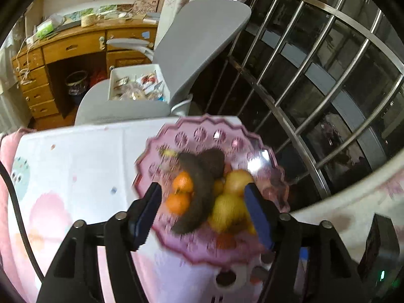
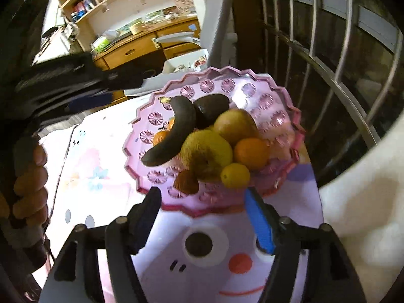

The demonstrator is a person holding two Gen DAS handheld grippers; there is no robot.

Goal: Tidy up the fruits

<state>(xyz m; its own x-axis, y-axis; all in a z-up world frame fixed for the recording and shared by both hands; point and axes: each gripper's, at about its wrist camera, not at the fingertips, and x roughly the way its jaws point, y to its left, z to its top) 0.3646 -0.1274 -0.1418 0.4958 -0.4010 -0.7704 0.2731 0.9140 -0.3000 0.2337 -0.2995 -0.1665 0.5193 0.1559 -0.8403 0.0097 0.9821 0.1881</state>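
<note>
Right wrist view: spread right tool, pinching nothing, just short of scalloped pink plastic fruit bowl on cartoon-print cloth; blackened curved banana atop pile, long axis diagonal, stem far-left. Left wrist view: left tool likewise spread, over the bowl.

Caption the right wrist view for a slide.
Open right gripper faces a pink bowl of fruit.

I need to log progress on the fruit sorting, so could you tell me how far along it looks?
Done: the fruit sits piled in the pink bowl: blackened banana, avocado, pears, oranges and a lemon. In hand: nothing; the left gripper and right gripper are both open and empty. Left: no loose fruit shows on the cloth, so little seems to remain.
</note>
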